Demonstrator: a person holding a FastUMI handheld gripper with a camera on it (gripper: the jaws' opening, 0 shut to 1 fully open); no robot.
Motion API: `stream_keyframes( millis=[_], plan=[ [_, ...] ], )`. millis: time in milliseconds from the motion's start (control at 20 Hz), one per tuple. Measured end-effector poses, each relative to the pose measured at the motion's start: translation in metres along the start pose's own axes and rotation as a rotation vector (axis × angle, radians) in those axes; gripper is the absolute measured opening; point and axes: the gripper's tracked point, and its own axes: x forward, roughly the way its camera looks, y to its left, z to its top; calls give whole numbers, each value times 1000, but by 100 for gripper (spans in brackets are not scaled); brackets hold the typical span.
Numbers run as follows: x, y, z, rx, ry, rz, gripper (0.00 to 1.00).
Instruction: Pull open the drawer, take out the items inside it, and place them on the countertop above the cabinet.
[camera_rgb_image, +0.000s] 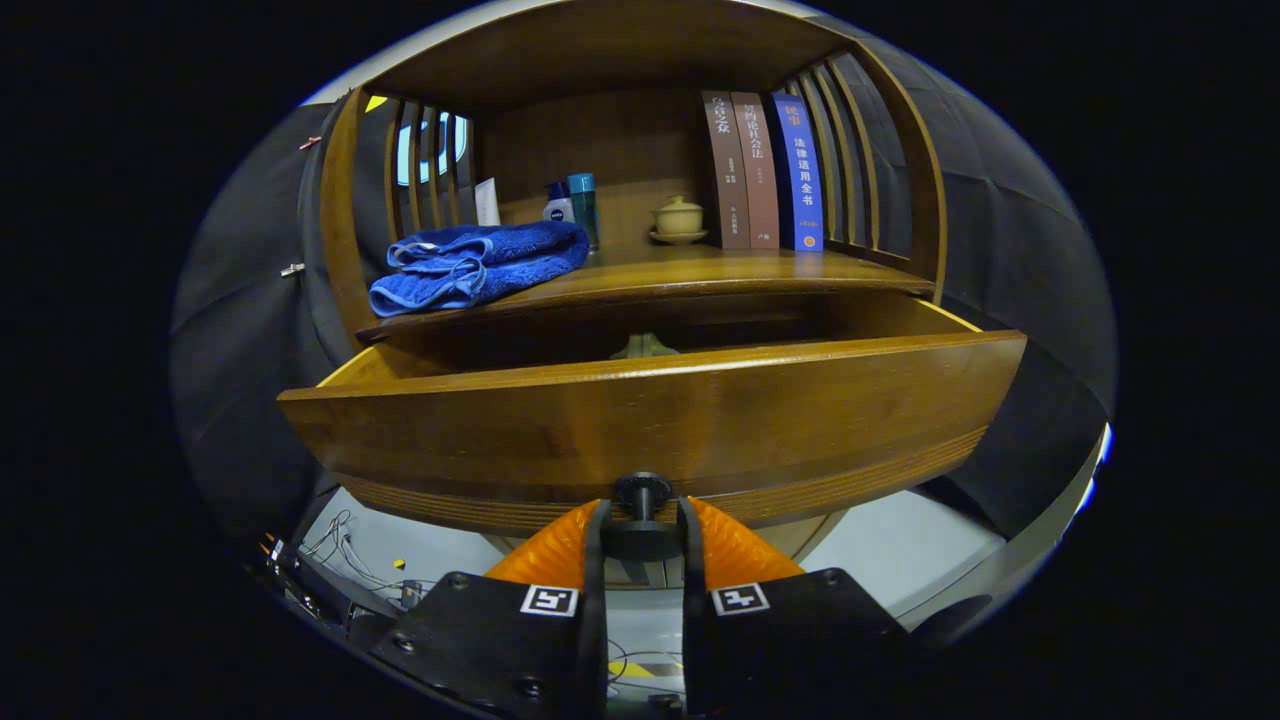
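A wooden drawer (650, 410) stands pulled out from the cabinet, its curved front close ahead of me. My gripper (642, 520) is shut on the drawer's dark round knob (642, 497), one finger on each side of it. Over the drawer's front edge, a small pale object (645, 347) peeks up from inside; the rest of the inside is hidden. Above the drawer runs the countertop (700, 270), a wooden shelf surface.
On the countertop lie a folded blue towel (480, 265) at the left, two small bottles (572, 205) behind it, a lidded cup on a saucer (679, 220), and three upright books (765, 170). Slatted side panels enclose the shelf. Cables lie on the floor below.
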Motion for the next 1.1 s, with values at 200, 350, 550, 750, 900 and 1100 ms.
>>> stream_keyframes(
  millis=[200,350,550,750,900,1100],
  plan=[
    [-28,-1,-15,4,25,-3,34],
    [-46,-3,-25,-3,36,-6,34],
    [-62,-4,-37,18,79,-4,34],
    [-72,-6,-48,39,107,2,34],
    [-73,-7,-49,16,105,-2,34],
    [-72,-7,-50,15,115,-1,38]
  ],
)
